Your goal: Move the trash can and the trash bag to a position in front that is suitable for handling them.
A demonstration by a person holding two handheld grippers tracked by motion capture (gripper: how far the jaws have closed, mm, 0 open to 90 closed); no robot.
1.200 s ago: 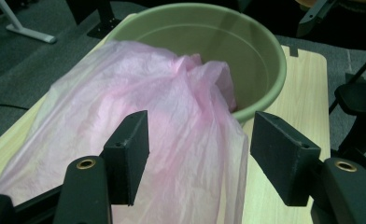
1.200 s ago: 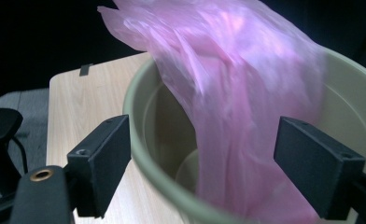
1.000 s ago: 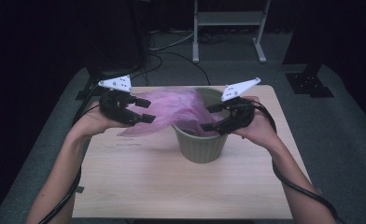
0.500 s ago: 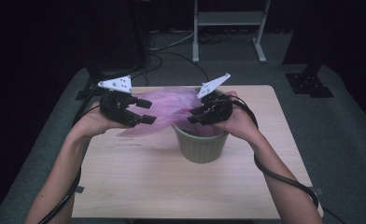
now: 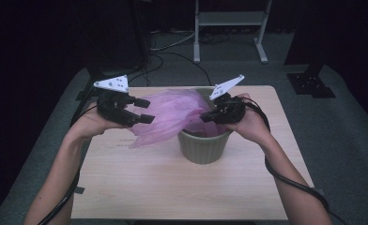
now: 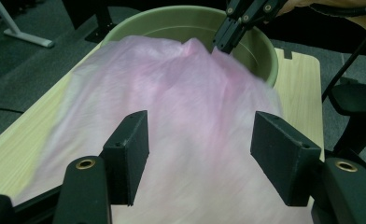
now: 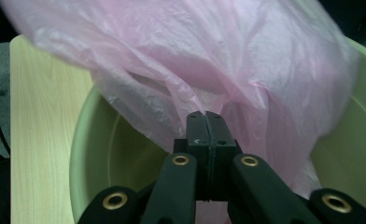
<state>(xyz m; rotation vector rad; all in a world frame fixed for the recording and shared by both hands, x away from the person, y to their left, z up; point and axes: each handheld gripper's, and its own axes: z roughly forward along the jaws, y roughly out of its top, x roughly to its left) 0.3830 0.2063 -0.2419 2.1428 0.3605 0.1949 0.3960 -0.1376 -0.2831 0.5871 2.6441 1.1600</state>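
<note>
I am noting the right tool [image 5: 209,114] just closing, pinching the pink bag [image 5: 170,115] over the green bin [image 5: 203,146]; left tool [image 5: 144,110] is standing open around the bag.

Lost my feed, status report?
Right gripper just closed, pinching pink bag over green bin. Left gripper open, bag between jaws. Nothing in the way.

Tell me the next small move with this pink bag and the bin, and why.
Probably draw the right claw toward the near rim of the green bin. Its jaws have just closed and pinch the pink bag, while the left claw stands open around the loose film; much of the bag hangs outside the bin.
</note>
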